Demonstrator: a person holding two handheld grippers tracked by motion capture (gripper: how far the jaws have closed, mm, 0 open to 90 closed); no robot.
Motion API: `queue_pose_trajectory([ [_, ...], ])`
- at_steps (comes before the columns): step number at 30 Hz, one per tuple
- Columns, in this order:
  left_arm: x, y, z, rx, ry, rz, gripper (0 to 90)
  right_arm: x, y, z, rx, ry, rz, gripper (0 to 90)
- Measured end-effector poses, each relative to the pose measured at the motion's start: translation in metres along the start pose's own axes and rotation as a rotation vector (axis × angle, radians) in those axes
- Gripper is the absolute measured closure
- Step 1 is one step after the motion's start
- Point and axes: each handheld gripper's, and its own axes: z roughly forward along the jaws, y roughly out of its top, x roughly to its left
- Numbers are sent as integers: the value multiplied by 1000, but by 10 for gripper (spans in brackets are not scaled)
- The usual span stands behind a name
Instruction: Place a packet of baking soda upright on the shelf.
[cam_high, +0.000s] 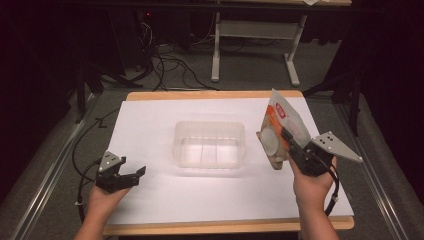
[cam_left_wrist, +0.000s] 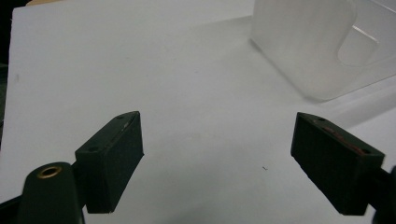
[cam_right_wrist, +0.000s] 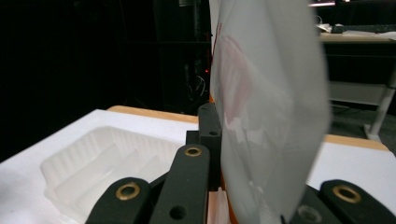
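A clear plastic container (cam_high: 209, 144) stands in the middle of the white sheet (cam_high: 150, 197) that covers the desk (cam_high: 210, 95). It is rectangular, with low ribs across its floor, and there is nothing inside it. In the left tool view only one corner of the container (cam_left_wrist: 303, 51) is visible, at the upper right; in the right tool view the container (cam_right_wrist: 100, 163) lies low at the left, partly behind the jaws.

To the right of the container, lifted above the sheet, is a pouch (cam_high: 280, 131) with a red and orange print and a clear window. Pale round pieces can be seen through the window, but what they are is hard to make out. The right tool (cam_high: 295, 146) is closed on the lower part of this pouch, and the pouch rises upright and a little tilted from the jaws. In the right tool view the pouch (cam_right_wrist: 268, 107) is very near and blurred, and its print cannot be read.

The left tool (cam_high: 134, 175) rests low over the sheet at the near left, well apart from the container. Its jaws stand wide apart with only bare sheet between them.
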Motion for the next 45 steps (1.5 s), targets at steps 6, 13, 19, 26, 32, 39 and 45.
queue_pose_trajectory([
  [6, 0, 0, 1, 1, 3, 6, 172, 17, 14, 13, -13, 39, 6, 900],
  [13, 1, 1, 1, -5, 1, 4, 172, 46, 20, 37, -3, 79, -4, 900],
  [19, 1, 1, 1, -8, -4, 2, 172, 69, 19, 62, 0, 107, 0, 900],
  [26, 1, 2, 1, -13, -7, 3, 175, 90, 9, 92, 33, 116, 12, 900],
  [32, 2, 2, 2, -13, -13, 1, 175, 100, -3, 115, 69, 111, 7, 900],
  [39, 3, 3, 0, -24, -23, -9, 175, 107, -13, 137, 94, 77, -9, 900],
  [45, 4, 4, 2, -25, -27, -11, 175, 110, -19, 148, 113, 66, -5, 900],
])
